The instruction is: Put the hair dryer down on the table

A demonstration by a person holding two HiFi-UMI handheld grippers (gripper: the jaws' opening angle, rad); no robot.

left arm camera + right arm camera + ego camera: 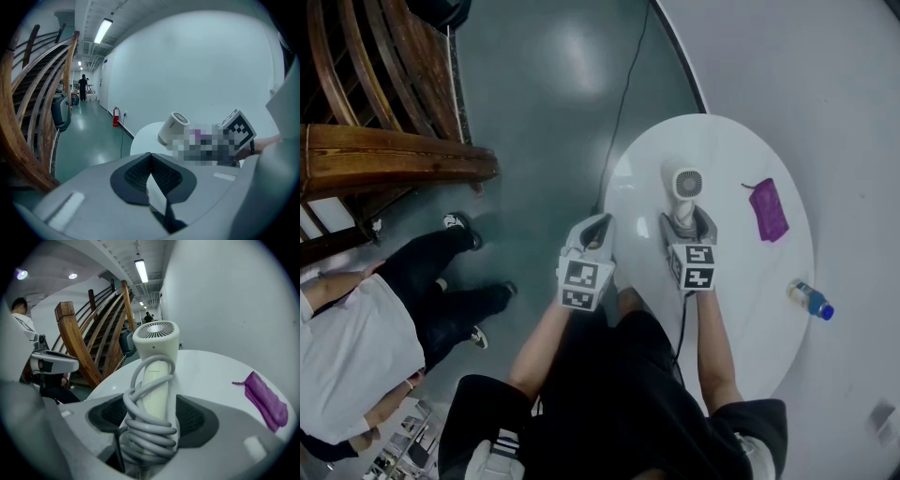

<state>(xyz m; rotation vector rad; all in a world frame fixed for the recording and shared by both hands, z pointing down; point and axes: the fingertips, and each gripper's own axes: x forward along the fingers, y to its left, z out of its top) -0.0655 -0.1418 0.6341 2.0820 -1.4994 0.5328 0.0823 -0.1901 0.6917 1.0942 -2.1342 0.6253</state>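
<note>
A white hair dryer (pixel 685 185) with its grey cord wound round the handle is held over the round white table (pixel 741 150). My right gripper (pixel 685 225) is shut on the handle. In the right gripper view the dryer (pixel 156 340) points away from me, its vented back end at the top, and the cord coils sit between the pads of the right gripper (pixel 152 416). My left gripper (pixel 597 228) hovers at the table's left edge, shut and empty. In the left gripper view its pads (pixel 151 161) meet, with the dryer (pixel 172 127) ahead to the right.
A purple pouch (pixel 768 210) lies on the table right of the dryer, and a small bottle (pixel 812 301) lies near the right rim. A wooden staircase (pixel 375 141) stands at the left. A person (pixel 366 328) sits on the floor there. A black cable (pixel 623 94) crosses the floor.
</note>
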